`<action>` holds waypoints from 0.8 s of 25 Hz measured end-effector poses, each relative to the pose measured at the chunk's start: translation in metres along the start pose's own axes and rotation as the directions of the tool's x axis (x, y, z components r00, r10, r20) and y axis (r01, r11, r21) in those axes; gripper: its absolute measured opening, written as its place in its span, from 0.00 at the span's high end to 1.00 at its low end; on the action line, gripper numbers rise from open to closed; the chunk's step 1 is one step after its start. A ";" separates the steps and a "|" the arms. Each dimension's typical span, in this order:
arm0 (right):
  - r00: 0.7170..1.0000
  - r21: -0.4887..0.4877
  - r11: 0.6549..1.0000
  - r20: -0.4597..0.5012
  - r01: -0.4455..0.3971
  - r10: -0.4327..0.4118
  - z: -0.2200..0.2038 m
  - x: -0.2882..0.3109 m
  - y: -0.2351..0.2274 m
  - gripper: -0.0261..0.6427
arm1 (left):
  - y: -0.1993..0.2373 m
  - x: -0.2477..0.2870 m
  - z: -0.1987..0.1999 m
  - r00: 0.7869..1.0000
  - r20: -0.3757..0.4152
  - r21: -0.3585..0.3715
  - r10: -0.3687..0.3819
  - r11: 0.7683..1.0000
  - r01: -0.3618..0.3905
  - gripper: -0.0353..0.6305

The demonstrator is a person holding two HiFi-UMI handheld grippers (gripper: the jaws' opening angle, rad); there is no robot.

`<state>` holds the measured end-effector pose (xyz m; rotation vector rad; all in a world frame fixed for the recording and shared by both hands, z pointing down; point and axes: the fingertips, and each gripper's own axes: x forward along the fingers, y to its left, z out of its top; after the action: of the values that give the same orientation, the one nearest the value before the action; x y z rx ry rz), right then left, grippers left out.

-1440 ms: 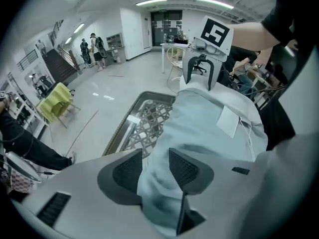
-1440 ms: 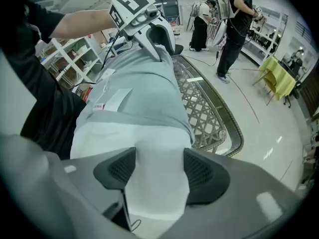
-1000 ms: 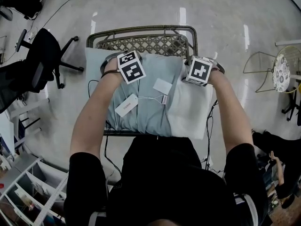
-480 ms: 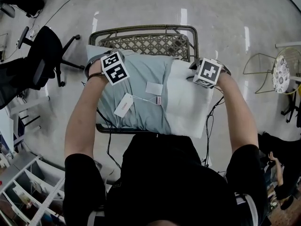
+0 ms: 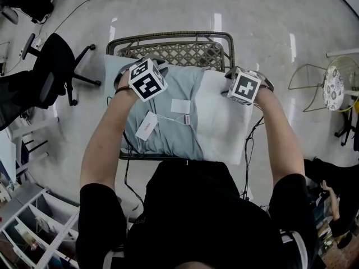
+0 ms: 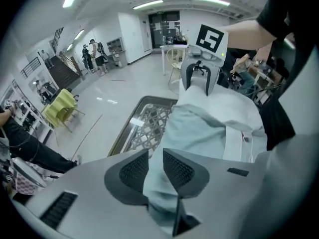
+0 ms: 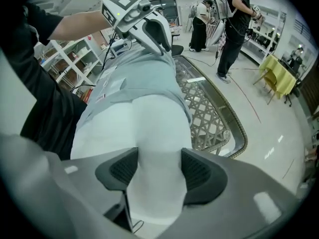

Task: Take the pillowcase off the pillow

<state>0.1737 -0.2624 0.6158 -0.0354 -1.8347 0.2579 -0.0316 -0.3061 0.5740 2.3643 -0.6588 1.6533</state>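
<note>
The left gripper (image 6: pixel 156 152) has just been opening its jaws, yet they stand only narrowly apart, and a fold of the pale blue pillowcase (image 5: pixel 168 136) fills the gap and touches both pads (image 6: pixel 132 171). The right gripper (image 7: pixel 159 151) has also just been opening. Its jaws are spread wider, and its pads (image 7: pixel 199 173) pinch a bulge of the bare white pillow (image 5: pixel 221 125). The pillow lies flat on a wicker chair (image 5: pixel 168 50), stretching from one pair of fingers to the other. Its covered end is under the left fingers and its uncovered end is under the right fingers. The pillowcase's open edge lies between the two grippers, nearer the right one. A paper tag (image 5: pixel 147 126) rests on the pillowcase just on the person's side of the left fingers.
</note>
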 end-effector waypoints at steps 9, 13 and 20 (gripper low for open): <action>0.996 -0.004 0.998 0.066 -0.060 0.060 0.038 0.002 -0.013 0.42 | -0.028 0.043 0.014 0.987 -0.073 0.018 -0.143 0.989 0.145 0.75; 0.989 0.014 0.989 -0.036 -0.146 0.146 0.035 0.054 0.005 0.24 | -0.030 0.051 0.005 0.983 -0.129 0.067 -0.130 0.988 0.139 0.92; 0.978 -0.023 0.978 0.002 -0.208 0.208 0.033 0.028 0.025 0.58 | -0.016 0.040 -0.018 0.985 -0.167 0.096 -0.046 0.993 0.063 0.94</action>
<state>0.1317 -0.2393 0.6287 -0.2440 -1.8399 0.3843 -0.0282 -0.2953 0.6193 2.2567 -0.4872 1.8743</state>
